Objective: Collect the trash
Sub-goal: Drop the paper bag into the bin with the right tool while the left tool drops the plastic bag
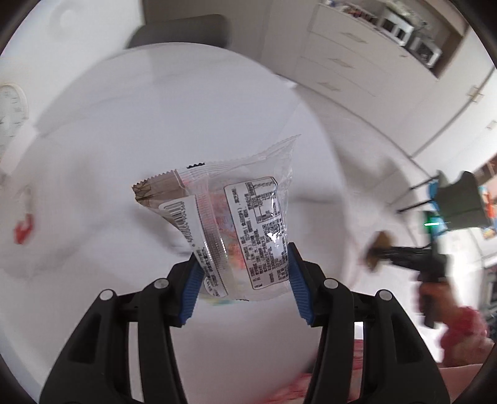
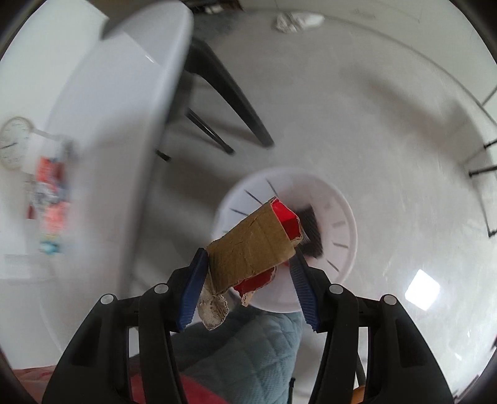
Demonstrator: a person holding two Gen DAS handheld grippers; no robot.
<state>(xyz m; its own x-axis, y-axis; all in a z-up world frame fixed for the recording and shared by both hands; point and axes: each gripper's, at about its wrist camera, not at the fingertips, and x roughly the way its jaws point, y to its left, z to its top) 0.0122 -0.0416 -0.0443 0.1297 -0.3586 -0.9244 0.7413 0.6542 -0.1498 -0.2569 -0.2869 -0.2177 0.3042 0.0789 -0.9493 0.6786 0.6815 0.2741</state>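
My left gripper [image 1: 243,267] is shut on a clear plastic snack wrapper [image 1: 236,223] with printed labels and a barcode, held above the white table [image 1: 124,124]. My right gripper [image 2: 248,264] is shut on a torn piece of brown cardboard with red print [image 2: 253,245], held above a white round bin [image 2: 335,248] that stands on the floor. The right gripper also shows at the right edge of the left wrist view [image 1: 382,250], with the cardboard piece [image 1: 377,248] in it.
A red scrap [image 1: 23,230] lies on the table at the left. More colourful wrappers [image 2: 51,199] and a white clock-like dial [image 2: 14,143] lie on the table. A dark chair [image 2: 223,90] stands beside the table edge [image 2: 161,102]. Crumpled white paper [image 2: 298,20] lies on the floor.
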